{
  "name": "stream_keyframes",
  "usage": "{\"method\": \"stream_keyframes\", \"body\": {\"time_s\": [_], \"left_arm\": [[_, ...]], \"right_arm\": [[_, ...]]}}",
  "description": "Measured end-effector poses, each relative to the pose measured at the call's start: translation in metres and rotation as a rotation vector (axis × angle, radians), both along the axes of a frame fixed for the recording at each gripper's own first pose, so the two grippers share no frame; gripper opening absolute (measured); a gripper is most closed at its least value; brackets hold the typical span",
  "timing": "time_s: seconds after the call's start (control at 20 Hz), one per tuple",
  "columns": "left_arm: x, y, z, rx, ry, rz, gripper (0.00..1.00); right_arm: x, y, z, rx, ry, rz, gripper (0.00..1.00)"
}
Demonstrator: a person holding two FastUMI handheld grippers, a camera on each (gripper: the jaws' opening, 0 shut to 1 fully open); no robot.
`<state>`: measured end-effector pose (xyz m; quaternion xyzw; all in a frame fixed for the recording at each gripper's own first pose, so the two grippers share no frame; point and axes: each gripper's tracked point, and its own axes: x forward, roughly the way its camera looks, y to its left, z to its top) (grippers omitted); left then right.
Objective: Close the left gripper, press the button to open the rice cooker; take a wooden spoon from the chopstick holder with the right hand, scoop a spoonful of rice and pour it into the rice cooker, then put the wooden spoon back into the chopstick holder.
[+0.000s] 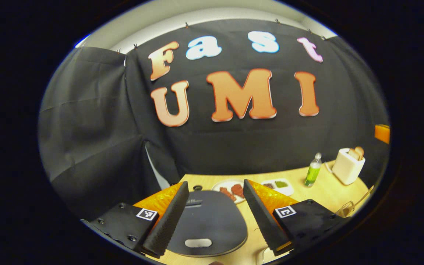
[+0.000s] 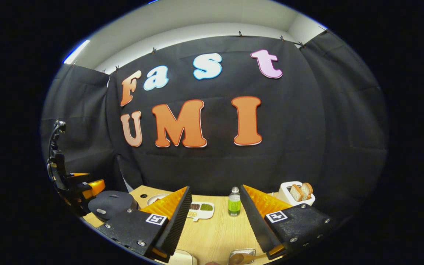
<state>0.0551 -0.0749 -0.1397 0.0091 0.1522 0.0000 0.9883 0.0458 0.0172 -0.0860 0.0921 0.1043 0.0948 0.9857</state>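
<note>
Both grippers hover open above the surface (image 2: 215, 232).
The left gripper (image 1: 212, 217) has its fingers spread over the closed rice cooker (image 1: 208, 224); the right gripper (image 2: 215, 221) has its fingers apart, gripping nothing.

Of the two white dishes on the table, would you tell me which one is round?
The plate with reddish-brown food beside the rice cooker is round; the tray toward the bottle is rectangular, with compartments.

No words or numbers can be read. A line of small print near the rear edge of the rice cooker (image 1: 206, 224) lid is too blurred to make out. Square black-and-white marker tags (image 1: 146, 214) sit on the left gripper (image 1: 215, 183), flanking the cooker, and on the right gripper (image 2: 215, 187), to the cooker's right.
</note>
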Motion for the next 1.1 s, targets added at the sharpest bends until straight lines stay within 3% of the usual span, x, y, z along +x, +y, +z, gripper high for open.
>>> {"method": "stream_keyframes", "body": {"time_s": [0.25,0.4,1.1], "left_arm": [[-0.007,-0.014,0.084,-0.045,-0.184,-0.046,1.00],[-0.018,-0.023,0.111,-0.083,-0.228,-0.079,1.00],[-0.052,-0.039,0.139,-0.081,-0.267,-0.115,1.00]], "right_arm": [[-0.004,0.014,0.029,-0.008,-0.056,0.034,0.84],[-0.013,-0.001,0.046,-0.056,-0.128,0.013,0.84],[-0.030,0.019,0.073,-0.031,-0.188,0.053,0.84]]}}
